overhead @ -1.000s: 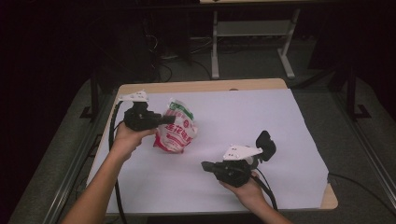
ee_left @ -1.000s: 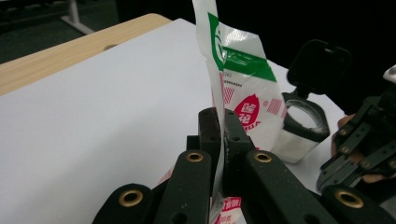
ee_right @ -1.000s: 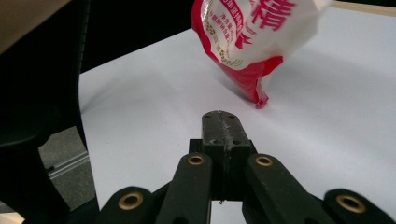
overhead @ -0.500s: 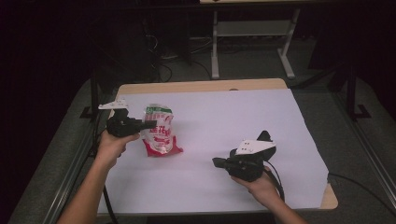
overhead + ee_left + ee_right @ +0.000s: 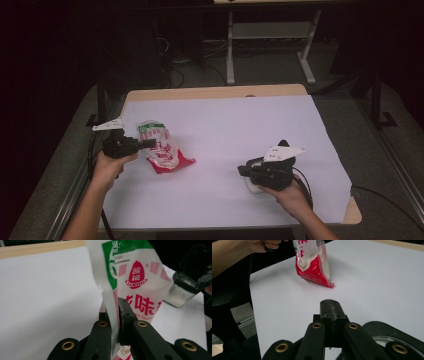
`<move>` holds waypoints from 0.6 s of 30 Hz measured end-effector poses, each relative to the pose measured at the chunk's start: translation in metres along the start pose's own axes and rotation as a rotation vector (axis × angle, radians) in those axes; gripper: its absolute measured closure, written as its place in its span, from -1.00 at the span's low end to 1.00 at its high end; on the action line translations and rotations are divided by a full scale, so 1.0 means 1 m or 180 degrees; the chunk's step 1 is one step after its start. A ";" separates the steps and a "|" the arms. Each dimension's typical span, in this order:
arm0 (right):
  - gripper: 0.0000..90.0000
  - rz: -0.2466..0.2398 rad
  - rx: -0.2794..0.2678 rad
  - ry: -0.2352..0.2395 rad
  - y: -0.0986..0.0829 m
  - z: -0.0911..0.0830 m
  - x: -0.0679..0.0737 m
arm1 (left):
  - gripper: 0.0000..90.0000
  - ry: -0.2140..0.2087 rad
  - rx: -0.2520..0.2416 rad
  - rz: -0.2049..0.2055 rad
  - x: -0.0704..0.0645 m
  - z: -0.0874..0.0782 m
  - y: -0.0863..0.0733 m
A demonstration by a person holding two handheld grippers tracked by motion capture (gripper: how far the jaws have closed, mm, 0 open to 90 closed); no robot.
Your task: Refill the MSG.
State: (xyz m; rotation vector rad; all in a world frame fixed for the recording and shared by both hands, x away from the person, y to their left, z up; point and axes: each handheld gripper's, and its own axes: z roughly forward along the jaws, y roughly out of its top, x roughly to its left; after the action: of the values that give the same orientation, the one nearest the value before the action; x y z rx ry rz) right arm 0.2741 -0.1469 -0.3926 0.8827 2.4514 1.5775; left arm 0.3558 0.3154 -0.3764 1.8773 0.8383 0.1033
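A red, white and green plastic bag (image 5: 162,150) with red print stands tilted on the white sheet, its red bottom corner resting on it. My left gripper (image 5: 150,143) is shut on the bag's side edge, and in the left gripper view the jaws (image 5: 116,312) pinch the film of the bag (image 5: 140,282). My right gripper (image 5: 241,171) is at the near right, shut with nothing between its jaws (image 5: 329,306), pointing toward the bag (image 5: 312,262). A small silvery container with a black rim (image 5: 178,293) sits under the right gripper.
The table (image 5: 215,92) is wooden and covered by a white sheet (image 5: 235,125). The container (image 5: 387,340) is close beside my right jaws. Cables trail off the near edge by each hand. A white stand frame (image 5: 265,35) and floor cables lie beyond the table.
My left gripper has carried the bag left and toward the person, and the bag now hangs more upright. The right gripper has shifted a little to the right.
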 end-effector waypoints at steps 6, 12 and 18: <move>1.00 -0.0005 0.0020 -0.0011 -0.005 -0.007 -0.003 | 0.88 -0.0020 -0.0002 -0.0003 0.000 -0.001 -0.007; 1.00 -0.0025 0.0004 -0.0011 -0.004 -0.010 -0.005 | 0.67 0.0036 0.0142 0.0103 0.000 -0.002 -0.010; 1.00 -0.0033 0.0011 -0.0005 -0.003 -0.009 -0.004 | 0.31 0.0088 0.0297 0.0141 0.000 -0.003 -0.016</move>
State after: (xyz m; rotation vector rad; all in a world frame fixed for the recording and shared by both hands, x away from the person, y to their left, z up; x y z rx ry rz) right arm 0.2727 -0.1572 -0.3918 0.8701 2.4543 1.5692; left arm 0.3468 0.3213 -0.3884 1.9864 0.8329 0.1199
